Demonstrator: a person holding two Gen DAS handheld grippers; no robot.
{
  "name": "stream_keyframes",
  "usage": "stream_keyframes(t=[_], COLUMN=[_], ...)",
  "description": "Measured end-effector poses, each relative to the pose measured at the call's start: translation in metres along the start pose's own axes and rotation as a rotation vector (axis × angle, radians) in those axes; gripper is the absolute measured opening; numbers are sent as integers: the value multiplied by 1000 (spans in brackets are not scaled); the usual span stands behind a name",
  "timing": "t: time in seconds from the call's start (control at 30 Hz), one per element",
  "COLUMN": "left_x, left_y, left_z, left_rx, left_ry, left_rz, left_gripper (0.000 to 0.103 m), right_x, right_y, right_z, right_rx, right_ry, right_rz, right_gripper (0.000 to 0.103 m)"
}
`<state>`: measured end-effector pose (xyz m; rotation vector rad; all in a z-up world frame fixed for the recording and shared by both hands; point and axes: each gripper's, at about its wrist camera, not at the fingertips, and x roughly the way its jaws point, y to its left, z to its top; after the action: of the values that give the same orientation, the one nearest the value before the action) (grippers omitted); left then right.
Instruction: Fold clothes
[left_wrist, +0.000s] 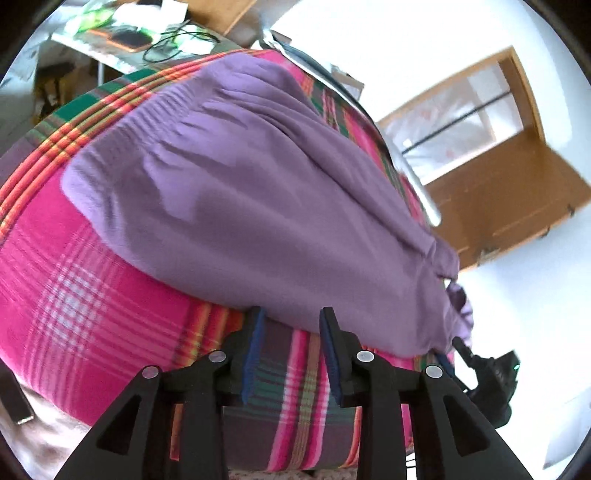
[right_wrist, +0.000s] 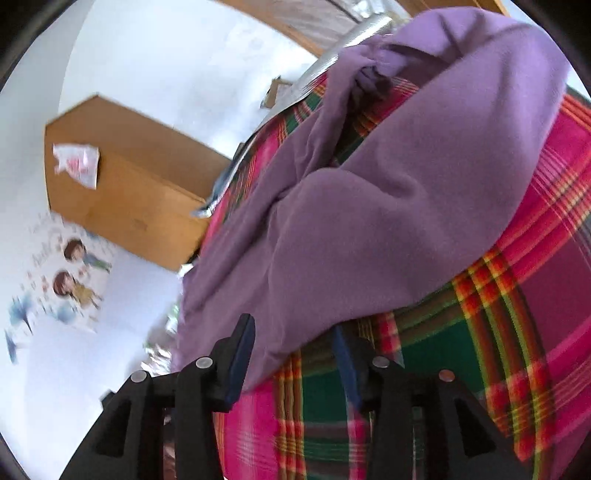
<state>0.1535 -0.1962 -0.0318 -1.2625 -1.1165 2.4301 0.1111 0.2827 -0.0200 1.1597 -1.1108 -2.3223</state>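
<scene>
A purple garment (left_wrist: 258, 192) lies spread on a bed covered with a pink, green and orange plaid sheet (left_wrist: 74, 280). My left gripper (left_wrist: 292, 326) is open at the garment's near edge, and its blue pads (left_wrist: 255, 343) hold nothing. In the right wrist view the same garment (right_wrist: 369, 221) is bunched into thick folds. My right gripper (right_wrist: 291, 343) is open, with the garment's lower edge hanging loosely between its fingers and no pad pressing on it. The right finger's tip is partly hidden by cloth. A black gripper body (left_wrist: 491, 376) shows at the garment's right corner.
A cluttered table (left_wrist: 122, 33) with cables stands beyond the bed. A wooden door (left_wrist: 509, 192) and a white wall lie to the right. A cardboard box (right_wrist: 122, 184) stands beside the bed, and a cartoon wall sticker (right_wrist: 70, 280) is below it.
</scene>
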Motion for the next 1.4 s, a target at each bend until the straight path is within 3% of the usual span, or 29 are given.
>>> stream_keyframes(t=[0.17, 0.23, 0.4, 0.63, 0.73, 0.9, 1.07, 1.4], left_x=[-1, -5, -4, -17, -27, -40, -52, -48], left_y=[14, 16, 25, 32, 42, 55, 64, 71], left_z=[7, 10, 18, 21, 23, 23, 24, 31], left_rx=[-103, -115, -173, -201, -258, -301, -341, -399], left_ry=[-9, -32, -49, -103, -129, -173, -210, -219], left_rz=[-51, -30, -43, 18, 33, 49, 78, 53], left_gripper=[32, 32, 32, 32, 32, 32, 32, 32], right_x=[2, 4, 0, -23, -36, -45, -43, -37], right_y=[-3, -3, -2, 8, 14, 12, 0, -17], right_z=[4, 2, -1, -3, -6, -14, -17, -19], right_rx=[10, 5, -23, -31, -38, 4, 33, 59], right_ry=[-27, -23, -18, -45, -51, -21, -12, 3], right_rz=[-48, -66, -89, -60, -45, -12, -54, -90], right_gripper=[40, 18, 7, 5, 5, 5, 4, 3])
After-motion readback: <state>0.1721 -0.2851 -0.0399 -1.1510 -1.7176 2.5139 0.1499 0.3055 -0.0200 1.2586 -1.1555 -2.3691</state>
